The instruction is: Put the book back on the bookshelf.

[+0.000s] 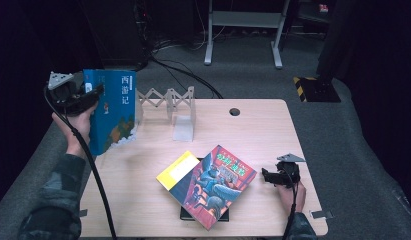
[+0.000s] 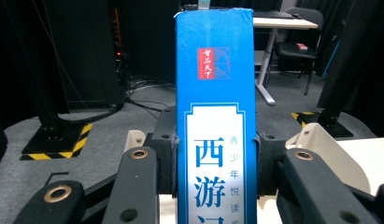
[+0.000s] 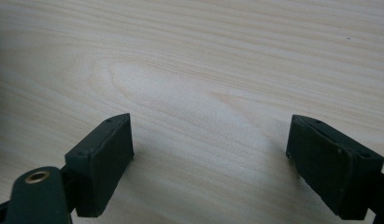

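Left tongs (image 1: 93,95) clamp the blue book (image 1: 114,107) upright (spine between the pads) above the counter's (image 1: 143,200) left edge; right tongs (image 3: 210,158) gape empty near its right edge.

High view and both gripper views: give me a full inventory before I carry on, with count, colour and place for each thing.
blue book: 1, blue with a white spine label, upright at the table's far left, clamped by its spine.
book stack: 3 books, a colourful illustrated one on top, a yellow one and a dark one under it, near middle of the table.
folding rack: 1, white, zigzag, far left-centre of the table.
table: 1, light wood, with a round hole near its far edge.
left gripper: 1, black, shut on the blue book.
right gripper: 1, black, open, low over bare table at the right.
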### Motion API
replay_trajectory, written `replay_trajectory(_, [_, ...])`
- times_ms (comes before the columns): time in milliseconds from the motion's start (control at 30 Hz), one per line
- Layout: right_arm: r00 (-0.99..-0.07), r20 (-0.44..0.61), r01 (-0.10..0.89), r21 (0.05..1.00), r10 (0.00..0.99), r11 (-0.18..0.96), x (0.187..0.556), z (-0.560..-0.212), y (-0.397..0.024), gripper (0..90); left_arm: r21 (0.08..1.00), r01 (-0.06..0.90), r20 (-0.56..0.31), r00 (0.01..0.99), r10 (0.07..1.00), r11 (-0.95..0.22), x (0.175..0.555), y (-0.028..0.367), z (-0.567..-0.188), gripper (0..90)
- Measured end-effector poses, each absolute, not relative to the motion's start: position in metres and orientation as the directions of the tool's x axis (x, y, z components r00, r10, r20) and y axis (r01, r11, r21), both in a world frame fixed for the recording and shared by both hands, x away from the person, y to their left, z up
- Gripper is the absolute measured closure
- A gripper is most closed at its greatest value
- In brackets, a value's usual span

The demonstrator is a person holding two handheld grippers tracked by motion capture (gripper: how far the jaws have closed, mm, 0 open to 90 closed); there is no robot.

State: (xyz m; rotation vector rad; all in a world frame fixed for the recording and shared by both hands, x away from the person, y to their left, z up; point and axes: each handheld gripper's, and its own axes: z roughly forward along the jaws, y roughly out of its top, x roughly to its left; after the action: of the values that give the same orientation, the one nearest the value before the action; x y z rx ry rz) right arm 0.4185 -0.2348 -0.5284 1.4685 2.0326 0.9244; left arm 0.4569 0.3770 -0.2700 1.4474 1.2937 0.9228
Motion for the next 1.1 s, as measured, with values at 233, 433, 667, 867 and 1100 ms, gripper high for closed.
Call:
replay_trajectory(233, [-0.318,0.016,0.635,0.747,0.948,0.200,0.418,-0.528,-0.235,14.0,0.965,0.262,-0.062,0.121,0.991,0.028,0.465,0.386,-0.268,61.7])
replay_trajectory(433, [-0.317,0.016,0.635,0.747,0.948,0.200,0.419,-0.528,-0.235,14.1,0.965,0.260,-0.064,0.101,0.993,0.036,0.474,0.388,-0.272,61.7])
replay_trajectory(667, [-0.318,0.016,0.634,0.747,0.948,0.200,0.419,-0.528,-0.235,14.1,0.966,0.255,-0.069,0.082,0.994,0.046,0.486,0.388,-0.281,61.7])
replay_trajectory(867, [-0.318,0.016,0.635,0.747,0.948,0.200,0.419,-0.528,-0.235,14.1,0.967,0.249,-0.076,0.059,0.995,0.059,0.496,0.389,-0.289,61.6])
replay_trajectory(1100, [-0.318,0.015,0.634,0.747,0.948,0.201,0.419,-0.528,-0.235,14.1,0.967,0.249,-0.065,0.051,0.997,0.050,0.510,0.387,-0.299,61.6])
